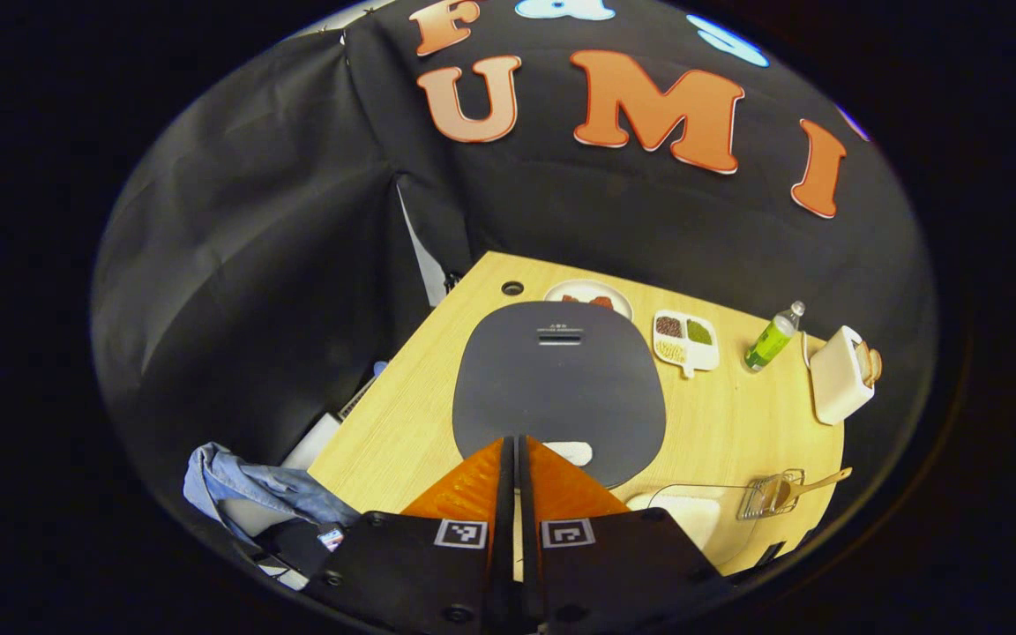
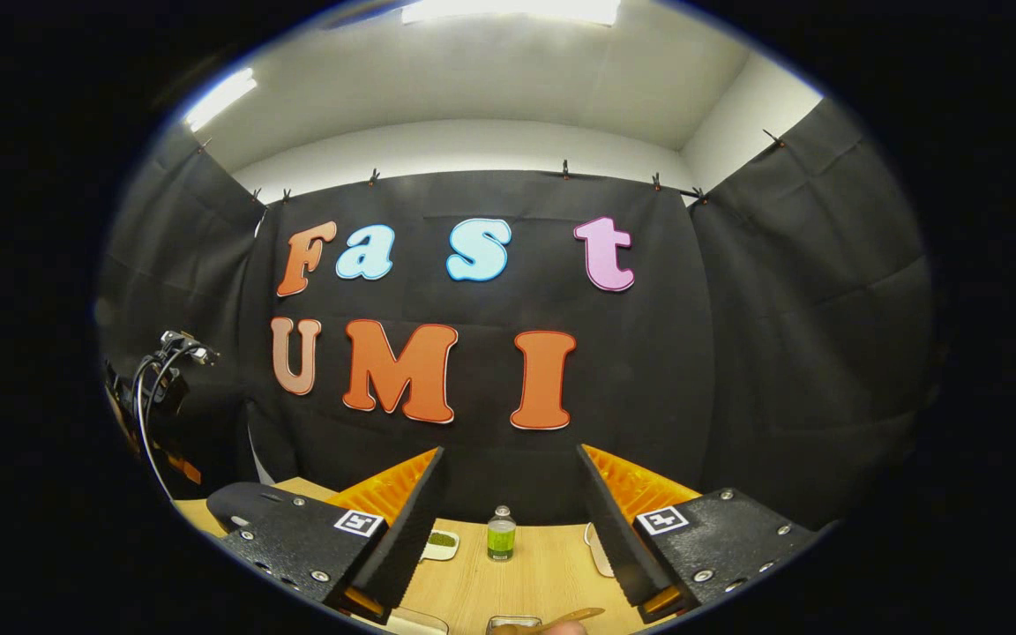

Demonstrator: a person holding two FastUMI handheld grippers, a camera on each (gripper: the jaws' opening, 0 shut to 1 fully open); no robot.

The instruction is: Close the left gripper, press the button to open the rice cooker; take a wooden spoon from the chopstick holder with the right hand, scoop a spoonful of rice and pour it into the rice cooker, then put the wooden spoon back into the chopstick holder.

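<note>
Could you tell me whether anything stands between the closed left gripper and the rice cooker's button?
Nothing visible does. The left gripper, fingers shut together, hovers directly over the rice cooker, its tips beside the pale button on the closed lid's near edge.

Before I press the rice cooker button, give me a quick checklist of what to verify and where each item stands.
1. Left claw shut: ok, fingers together.
2. Left claw over the rice cooker front edge, by the pale button: ok.
3. Lid down: ok, not yet opened.
4. Right claw open, ready for the spoon: ok.
5. Wooden spoon in the chopstick holder: ok.
6. Contact with the button: cannot tell.
</note>
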